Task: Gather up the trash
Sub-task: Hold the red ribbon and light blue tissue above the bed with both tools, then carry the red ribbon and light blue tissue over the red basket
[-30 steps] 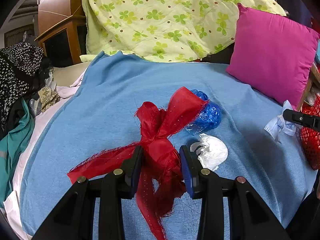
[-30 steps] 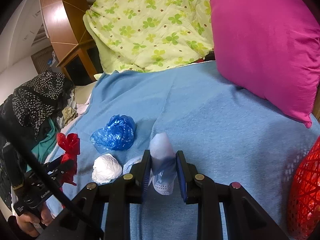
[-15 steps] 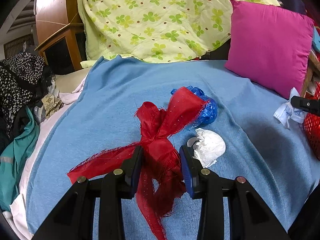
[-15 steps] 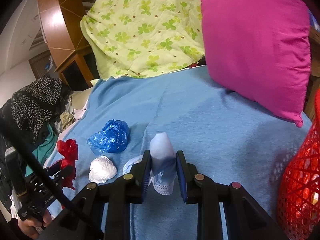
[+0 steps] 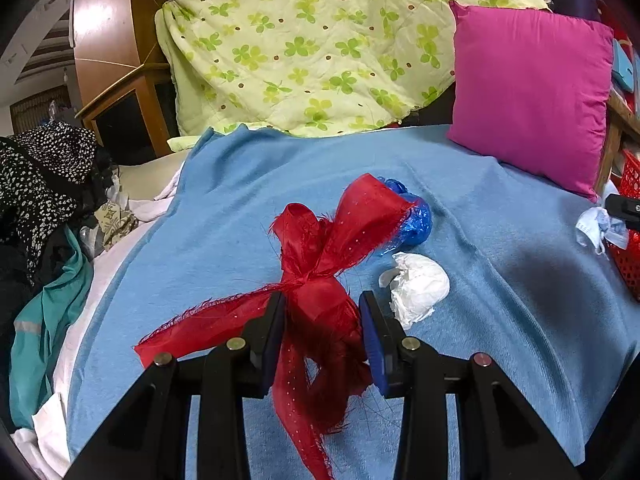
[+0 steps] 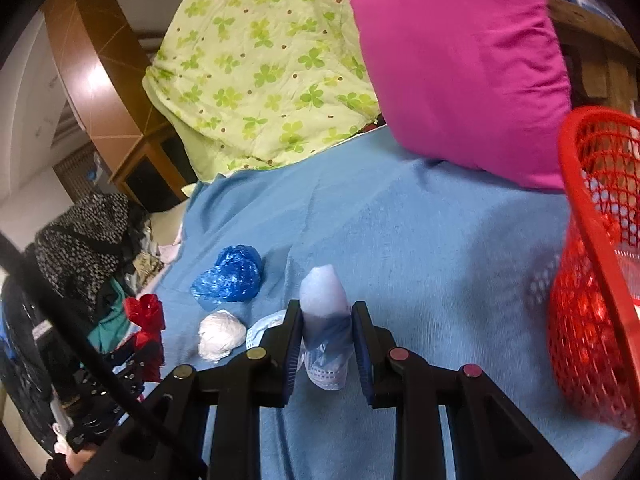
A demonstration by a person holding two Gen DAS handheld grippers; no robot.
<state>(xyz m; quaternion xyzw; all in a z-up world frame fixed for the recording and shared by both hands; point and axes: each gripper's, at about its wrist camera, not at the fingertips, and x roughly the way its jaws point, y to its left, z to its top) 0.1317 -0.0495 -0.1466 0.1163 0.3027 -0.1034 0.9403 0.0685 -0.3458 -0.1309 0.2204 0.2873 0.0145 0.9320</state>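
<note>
My right gripper (image 6: 325, 334) is clamped on a crumpled pale blue face mask (image 6: 326, 320), its top poking up past the fingertips. Off to my right stands the red mesh basket (image 6: 592, 280), tilted in this view, beside the magenta pillow (image 6: 460, 68). On the blue blanket (image 6: 420, 248) to the left lie a crumpled blue plastic bag (image 6: 230, 274) and, nearer me, a white paper wad (image 6: 221, 334). Further left, my left gripper (image 6: 136, 354) holds a red ribbon bow (image 6: 146, 314).
</note>
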